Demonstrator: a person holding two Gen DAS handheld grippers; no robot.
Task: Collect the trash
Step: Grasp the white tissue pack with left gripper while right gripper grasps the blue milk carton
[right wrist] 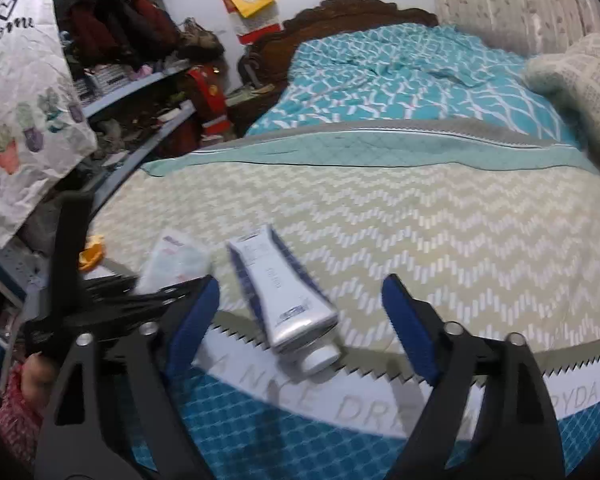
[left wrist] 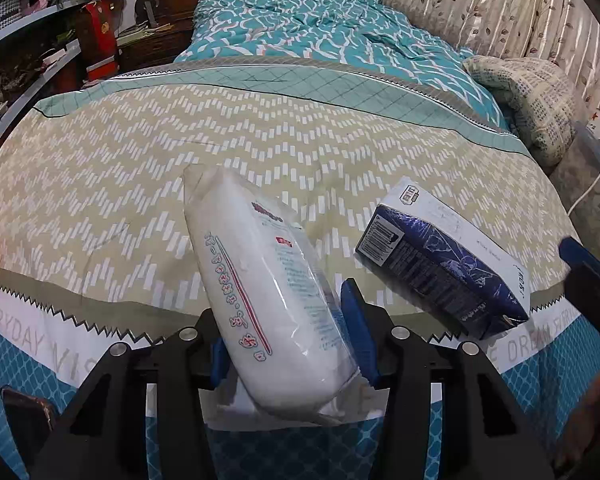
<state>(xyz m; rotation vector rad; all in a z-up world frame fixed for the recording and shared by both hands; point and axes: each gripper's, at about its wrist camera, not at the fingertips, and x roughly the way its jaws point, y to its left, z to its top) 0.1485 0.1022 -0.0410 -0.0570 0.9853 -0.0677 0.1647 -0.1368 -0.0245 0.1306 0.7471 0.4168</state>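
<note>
Bedroom, patterned bedspread [left wrist: 140,168]. Left gripper [left wrist: 288,344] clamped on white packet [left wrist: 260,280]; blue carton [left wrist: 440,264] beside right finger. Right gripper [right wrist: 300,320] wide, around that carton [right wrist: 284,292], untouching.

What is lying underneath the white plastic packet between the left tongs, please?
Under the white plastic packet a flat white sheet shows at its near end, over the bedspread. How far the sheet runs beneath the packet is hidden.

On the bed [left wrist: 100,184], a packet [left wrist: 268,292] is set at 6 o'clock in the left wrist view, between the left gripper's [left wrist: 292,332] fingers, with a box [left wrist: 440,268] just beside it at 4 o'clock. In the right wrist view, the box is placed between the right gripper's [right wrist: 300,328] fingers, apart from both; shelves [right wrist: 140,84] are found at 10 o'clock, a pillow [right wrist: 580,76] at 2.
</note>
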